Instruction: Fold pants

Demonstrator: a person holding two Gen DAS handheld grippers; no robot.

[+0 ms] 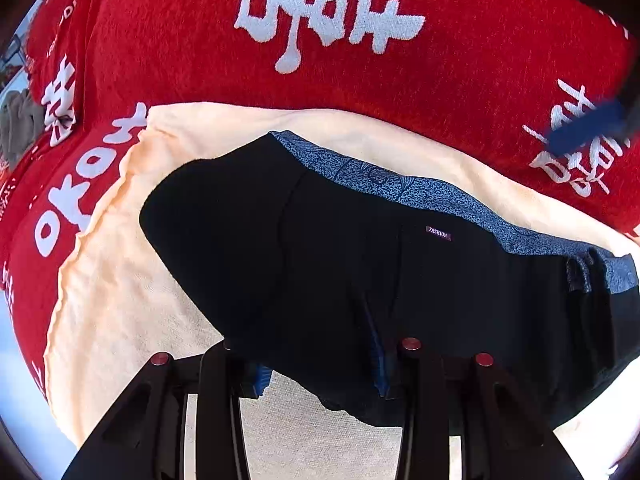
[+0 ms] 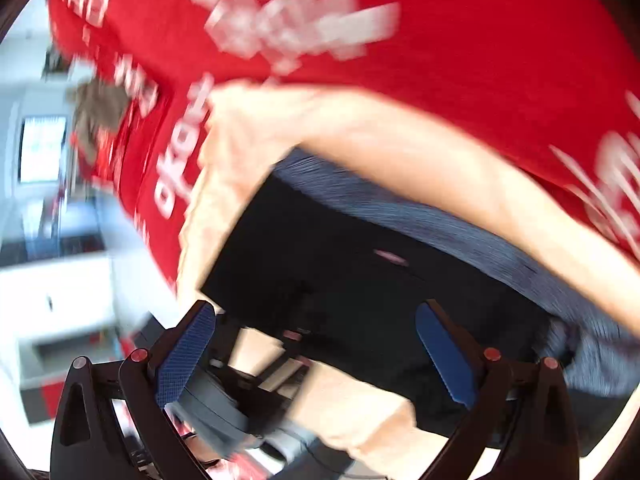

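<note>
The black pants (image 1: 360,272) are spread on the cream cloth (image 1: 120,280), waistband running ten to four o'clock. The left gripper (image 1: 320,368) is clenched on their near hem. The right gripper (image 2: 316,352) is released, hem at twelve o'clock.

a red blanket (image 1: 360,80) printed with white characters (image 1: 332,8) covers the surface; a pale peach towel (image 1: 120,300) lies spread on it, edges rippled; blurred white furniture (image 2: 60,288) beyond
</note>
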